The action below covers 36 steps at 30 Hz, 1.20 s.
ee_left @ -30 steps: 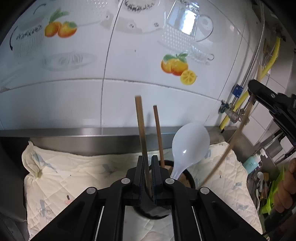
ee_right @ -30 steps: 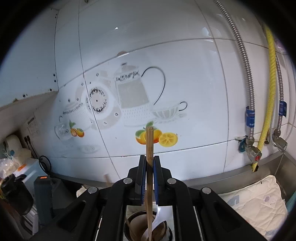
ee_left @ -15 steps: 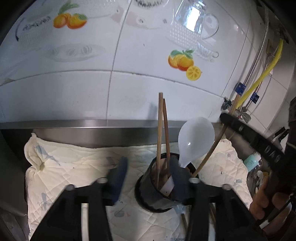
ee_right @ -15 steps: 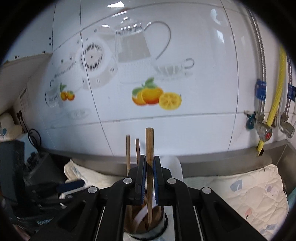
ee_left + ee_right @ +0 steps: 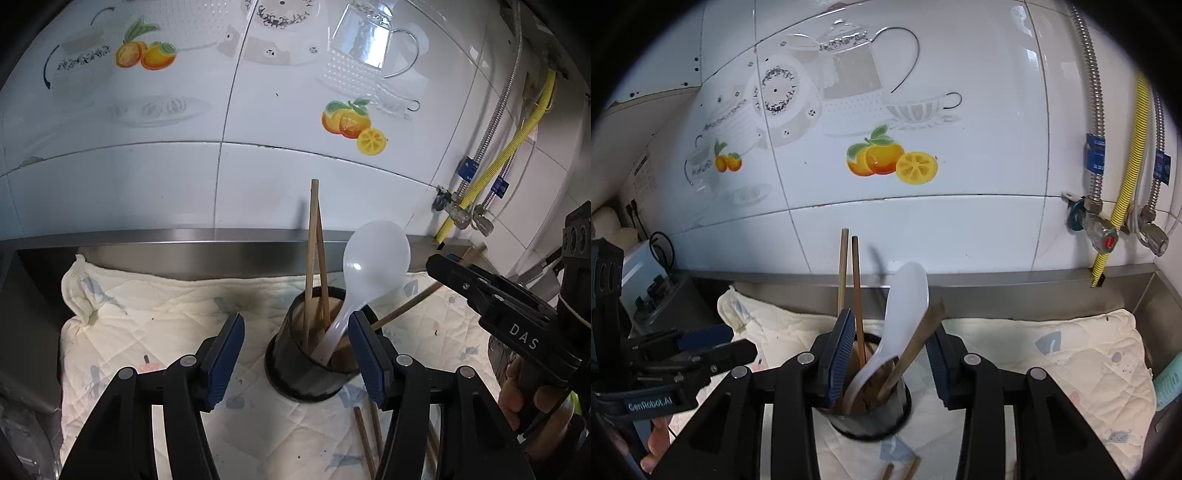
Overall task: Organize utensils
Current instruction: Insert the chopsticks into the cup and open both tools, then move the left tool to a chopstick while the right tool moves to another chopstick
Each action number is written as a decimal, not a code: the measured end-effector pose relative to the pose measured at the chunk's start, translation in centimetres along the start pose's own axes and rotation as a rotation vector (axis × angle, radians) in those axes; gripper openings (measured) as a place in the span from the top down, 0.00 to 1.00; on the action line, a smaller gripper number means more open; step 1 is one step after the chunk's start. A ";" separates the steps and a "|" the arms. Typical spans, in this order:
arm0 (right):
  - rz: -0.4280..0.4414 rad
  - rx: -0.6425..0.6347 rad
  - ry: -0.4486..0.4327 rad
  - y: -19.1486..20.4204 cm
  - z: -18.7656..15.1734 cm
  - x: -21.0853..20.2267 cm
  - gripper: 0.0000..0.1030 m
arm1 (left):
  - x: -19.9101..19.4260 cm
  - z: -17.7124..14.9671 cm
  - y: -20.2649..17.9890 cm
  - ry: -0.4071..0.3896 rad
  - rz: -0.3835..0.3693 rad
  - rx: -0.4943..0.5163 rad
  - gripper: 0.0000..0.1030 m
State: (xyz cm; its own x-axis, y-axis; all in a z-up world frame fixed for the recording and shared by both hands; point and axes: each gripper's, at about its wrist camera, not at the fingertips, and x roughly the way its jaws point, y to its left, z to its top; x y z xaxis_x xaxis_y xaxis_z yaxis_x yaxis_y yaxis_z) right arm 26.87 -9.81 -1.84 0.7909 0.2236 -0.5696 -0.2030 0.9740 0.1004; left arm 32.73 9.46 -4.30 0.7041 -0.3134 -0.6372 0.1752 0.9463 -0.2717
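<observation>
Black holder [image 5: 310,369]: chopsticks [image 5: 314,258], white spoon [image 5: 373,258] inside | left jaws just opened, empty | right jaws just opened, empty

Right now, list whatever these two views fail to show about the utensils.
- Loose brown wooden chopsticks on the quilted white cloth: cut off by the bottom edge and the left gripper, so their count is unclear.
- Black cylindrical holder base, right wrist view: blurred.
- White plastic spoon handle end: hidden inside the holder.

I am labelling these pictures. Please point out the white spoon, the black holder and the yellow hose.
white spoon [image 5: 375,254], left wrist view, on its bowl.
black holder [image 5: 295,380], left wrist view, on its front wall.
yellow hose [image 5: 1128,177], right wrist view, mid-length.
</observation>
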 end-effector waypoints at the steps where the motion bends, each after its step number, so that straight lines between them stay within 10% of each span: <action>1: 0.001 0.000 0.000 -0.1 -0.1 -0.3 0.59 | -0.2 -0.1 -0.1 0.001 0.004 0.001 0.39; 18: -0.005 0.008 0.041 -2.9 -5.8 -7.4 0.54 | -3.1 -6.2 -4.9 0.079 0.034 0.040 0.39; 36: -0.054 0.115 0.121 -7.3 -12.3 -10.5 0.54 | 4.3 -14.0 -9.9 0.261 0.003 0.111 0.40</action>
State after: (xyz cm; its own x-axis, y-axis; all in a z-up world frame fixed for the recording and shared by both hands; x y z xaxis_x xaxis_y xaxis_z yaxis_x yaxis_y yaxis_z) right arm 12.97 -19.71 -6.62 0.7223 0.1721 -0.6699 -0.0894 0.9837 0.1562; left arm 24.34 -2.38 -14.43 0.5062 -0.3069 -0.8059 0.2578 0.9457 -0.1982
